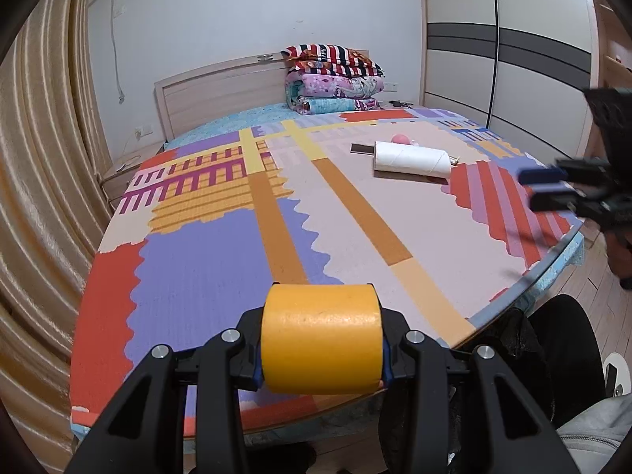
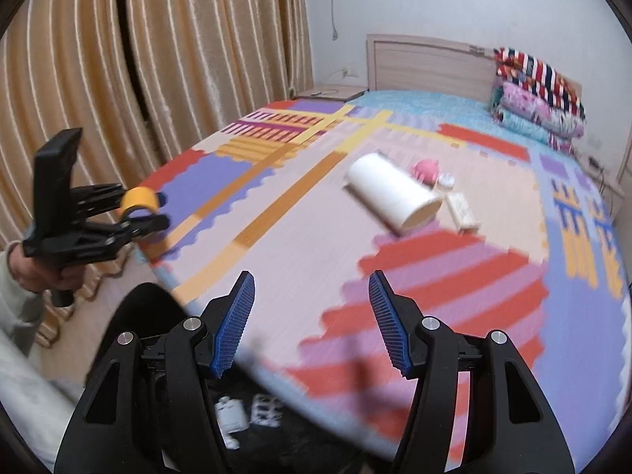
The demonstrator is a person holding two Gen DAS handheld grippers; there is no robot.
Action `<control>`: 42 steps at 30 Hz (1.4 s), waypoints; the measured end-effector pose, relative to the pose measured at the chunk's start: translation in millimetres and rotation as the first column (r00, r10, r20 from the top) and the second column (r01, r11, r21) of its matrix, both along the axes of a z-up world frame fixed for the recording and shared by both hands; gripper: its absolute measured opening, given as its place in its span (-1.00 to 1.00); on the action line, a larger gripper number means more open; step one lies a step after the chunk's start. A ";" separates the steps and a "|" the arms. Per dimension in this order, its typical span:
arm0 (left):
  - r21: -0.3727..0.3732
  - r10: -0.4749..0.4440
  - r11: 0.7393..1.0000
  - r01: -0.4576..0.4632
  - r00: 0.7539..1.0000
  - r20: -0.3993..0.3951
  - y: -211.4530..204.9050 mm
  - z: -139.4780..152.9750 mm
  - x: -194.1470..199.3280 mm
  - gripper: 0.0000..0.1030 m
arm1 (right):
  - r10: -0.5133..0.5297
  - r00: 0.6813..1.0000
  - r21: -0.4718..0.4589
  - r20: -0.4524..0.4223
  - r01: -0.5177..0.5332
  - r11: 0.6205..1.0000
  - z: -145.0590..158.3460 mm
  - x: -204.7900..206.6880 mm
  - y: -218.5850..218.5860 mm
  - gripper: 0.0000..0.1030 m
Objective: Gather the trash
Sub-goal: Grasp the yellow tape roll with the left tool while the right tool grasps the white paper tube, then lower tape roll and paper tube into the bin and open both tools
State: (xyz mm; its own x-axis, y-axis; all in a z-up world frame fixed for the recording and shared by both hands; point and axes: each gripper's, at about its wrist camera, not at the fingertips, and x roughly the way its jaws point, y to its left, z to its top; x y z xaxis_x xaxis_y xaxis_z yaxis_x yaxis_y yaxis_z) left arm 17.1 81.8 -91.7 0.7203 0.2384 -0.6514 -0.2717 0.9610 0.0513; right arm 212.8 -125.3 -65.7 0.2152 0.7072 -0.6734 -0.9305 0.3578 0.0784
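Note:
My left gripper (image 1: 322, 345) is shut on a yellow tape roll (image 1: 322, 335), held over the near edge of the bed; the same roll (image 2: 138, 199) and left gripper (image 2: 158, 209) show at the left of the right wrist view. My right gripper (image 2: 312, 324) stands open with nothing between its blue pads, above the patterned mat (image 2: 316, 245). It shows blurred at the right edge (image 1: 541, 187) of the left wrist view. A white cardboard tube (image 1: 412, 160) (image 2: 395, 193) lies on the mat ahead, with a pink object (image 2: 426, 170), a small white item (image 2: 462, 207) and a dark flat strip (image 1: 363, 149) beside it.
Folded quilts (image 1: 335, 79) are stacked at the headboard (image 1: 221, 94). Curtains (image 2: 118, 79) hang along one side of the bed, a wardrobe (image 1: 513, 59) along the other. A black bag (image 2: 252, 426) with white trash in it sits below my right gripper. A person's hand (image 2: 39, 272) holds the left gripper.

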 end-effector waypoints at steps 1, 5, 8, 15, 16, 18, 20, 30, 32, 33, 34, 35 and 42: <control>0.000 -0.001 1.000 0.001 1.000 0.000 0.2 0.3 0.6 -0.25 | -0.002 1.000 -0.008 0.019 0.002 1.000 1.3 3.7 3.7 0.17; -0.007 -0.007 1.000 0.007 1.000 -0.003 -0.6 -0.9 2.6 -0.25 | 0.006 0.992 -0.061 0.125 0.002 0.998 1.7 22.3 26.9 0.17; -0.006 -0.013 1.000 0.013 1.000 -0.008 -1.2 -1.2 3.9 -0.25 | 0.018 0.986 -0.093 0.169 -0.003 0.996 2.7 37.6 43.4 0.17; -0.025 -0.018 1.000 0.018 1.000 -0.006 0.5 -1.3 6.7 -0.25 | 0.037 0.983 -0.157 0.181 -0.008 0.988 -4.0 68.2 72.4 0.17; -0.026 -0.020 0.999 0.020 1.000 -0.006 0.2 -1.1 7.3 -0.25 | 0.050 0.984 -0.158 0.173 -0.023 0.987 -5.0 72.2 76.4 0.19; -0.025 -0.026 0.999 0.025 1.000 -0.005 -0.8 -0.7 8.6 -0.25 | 0.068 0.985 -0.162 0.159 -0.042 0.986 -6.7 75.0 82.5 0.24; -0.024 -0.028 0.999 0.028 1.000 -0.001 -1.4 0.6 8.8 -0.25 | 0.086 0.986 -0.176 0.145 -0.059 0.983 -10.3 79.0 90.1 0.26; -0.045 -0.037 0.998 0.038 0.999 0.023 -1.5 5.1 6.7 -0.25 | 0.105 0.989 -0.242 0.103 -0.077 0.967 -29.5 94.2 106.3 0.26; -0.053 -0.040 0.998 0.042 0.999 0.030 -1.5 6.0 6.3 -0.25 | 0.111 0.990 -0.244 0.092 -0.086 0.966 -31.6 94.5 105.2 0.20; -0.060 -0.044 0.997 0.046 0.998 0.037 -2.0 6.9 5.4 -0.25 | 0.110 0.990 -0.245 0.092 -0.084 0.966 -31.9 94.8 104.6 0.14; -0.066 -0.047 0.997 0.050 0.998 0.042 -2.4 7.3 4.8 -0.25 | 0.107 0.990 -0.246 0.086 -0.083 0.966 -31.7 95.5 103.7 0.03; -0.067 -0.049 0.996 0.052 0.998 0.045 -3.0 7.8 4.5 -0.25 | 0.104 0.992 -0.241 0.064 -0.086 0.967 -31.1 97.1 102.3 -0.03; -0.070 -0.049 0.996 0.052 0.998 0.048 -4.7 8.6 3.4 -0.25 | 0.079 0.996 -0.228 0.038 -0.068 0.971 -29.7 94.3 95.0 -0.13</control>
